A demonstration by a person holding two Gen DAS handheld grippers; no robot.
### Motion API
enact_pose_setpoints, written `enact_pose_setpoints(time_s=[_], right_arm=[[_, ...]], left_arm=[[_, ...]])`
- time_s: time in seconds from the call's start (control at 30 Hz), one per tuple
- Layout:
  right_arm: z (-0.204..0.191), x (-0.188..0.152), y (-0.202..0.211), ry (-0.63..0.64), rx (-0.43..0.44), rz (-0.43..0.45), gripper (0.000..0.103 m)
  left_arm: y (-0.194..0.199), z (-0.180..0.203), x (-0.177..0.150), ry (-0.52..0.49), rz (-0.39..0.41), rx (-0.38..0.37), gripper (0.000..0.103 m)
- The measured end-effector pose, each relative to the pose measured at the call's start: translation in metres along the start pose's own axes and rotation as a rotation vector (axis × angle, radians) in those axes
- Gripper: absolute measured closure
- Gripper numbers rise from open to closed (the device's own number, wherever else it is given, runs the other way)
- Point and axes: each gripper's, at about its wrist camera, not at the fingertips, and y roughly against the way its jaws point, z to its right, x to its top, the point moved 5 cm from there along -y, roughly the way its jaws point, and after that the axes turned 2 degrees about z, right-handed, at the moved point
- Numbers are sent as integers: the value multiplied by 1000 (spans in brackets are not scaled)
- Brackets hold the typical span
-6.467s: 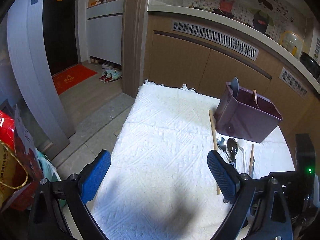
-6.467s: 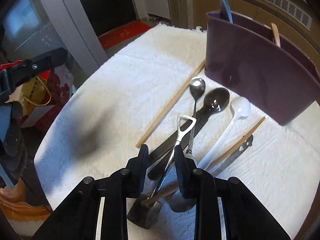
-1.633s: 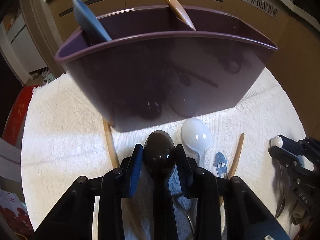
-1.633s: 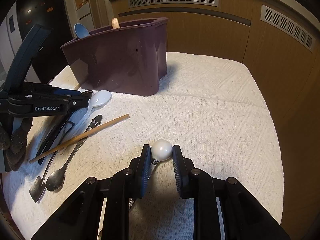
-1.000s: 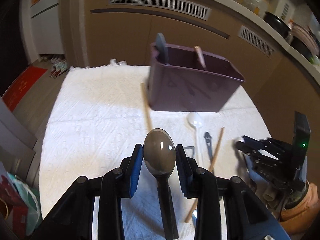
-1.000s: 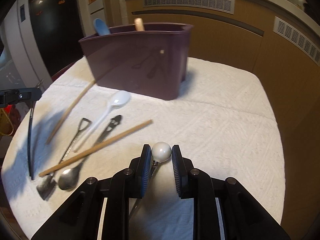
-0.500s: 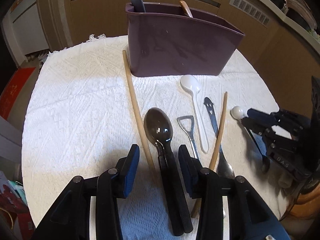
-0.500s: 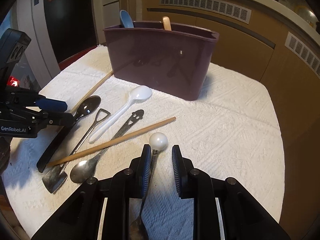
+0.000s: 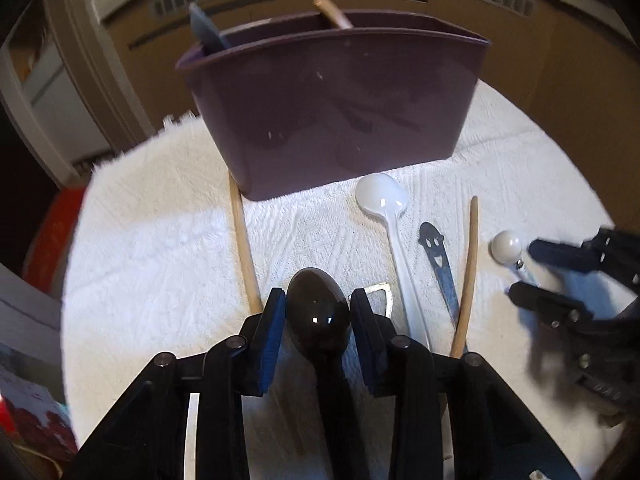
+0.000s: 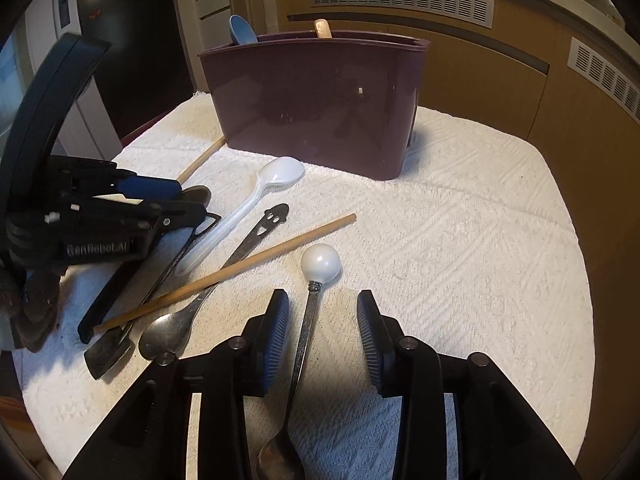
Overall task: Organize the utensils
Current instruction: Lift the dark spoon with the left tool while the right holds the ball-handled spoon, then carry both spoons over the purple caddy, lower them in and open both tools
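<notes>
A purple utensil holder (image 9: 332, 108) stands at the back of the white towel, also in the right wrist view (image 10: 316, 104). My left gripper (image 9: 318, 316) is shut on a black spoon (image 9: 318, 316), its bowl between the blue pads, just above the towel. My right gripper (image 10: 323, 328) is open; a metal spoon with a white ball end (image 10: 320, 264) lies on the towel between its fingers. A white spoon (image 9: 382, 200), a smiley-handled utensil (image 9: 434, 240) and two wooden chopsticks (image 9: 468, 272) lie between the grippers.
A blue spoon (image 10: 242, 34) and a wooden handle (image 10: 322, 28) stand in the holder. Another metal spoon (image 10: 166, 334) and a small shovel-shaped utensil (image 10: 108, 354) lie at the left. Brown cabinets (image 10: 480, 72) stand behind the table; the towel's edge drops off left.
My left gripper has closed on the black spoon and moved toward the holder. My right gripper has opened wider, leaving the ball-ended spoon lying on the towel.
</notes>
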Motion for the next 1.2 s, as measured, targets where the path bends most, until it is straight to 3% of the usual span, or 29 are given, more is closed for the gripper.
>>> enact_pose_setpoints(time_s=[0.13,0.27,0.4,0.5,0.7,0.87,1.0,1.2], right_arm=[[2,0,0,-15,7,1,60],[1,1,-1,-14,3,1,60],[0,0,-1,-11,1,1,59],[0,0,-1,-7,-4,0,59],[-2,0,-2,3,-15,-2,56],[3,0,5,-21,-23,15,56],[11,3,12,-73,-1,13,56],[-3,18,-3,9,-30,-17,57]], left_arm=[[20,-1,-3,-14,57,29,73],[41,-35,-5,124,68,-36,73],[38,-74,-18,227,31,-45,73],[28,-84,-33,234,-12,-72,73],[15,-81,-52,236,-77,-38,70],[17,-72,-51,176,-115,53,54],[17,-77,-54,231,-118,16,56],[18,-78,-54,235,-71,1,62]])
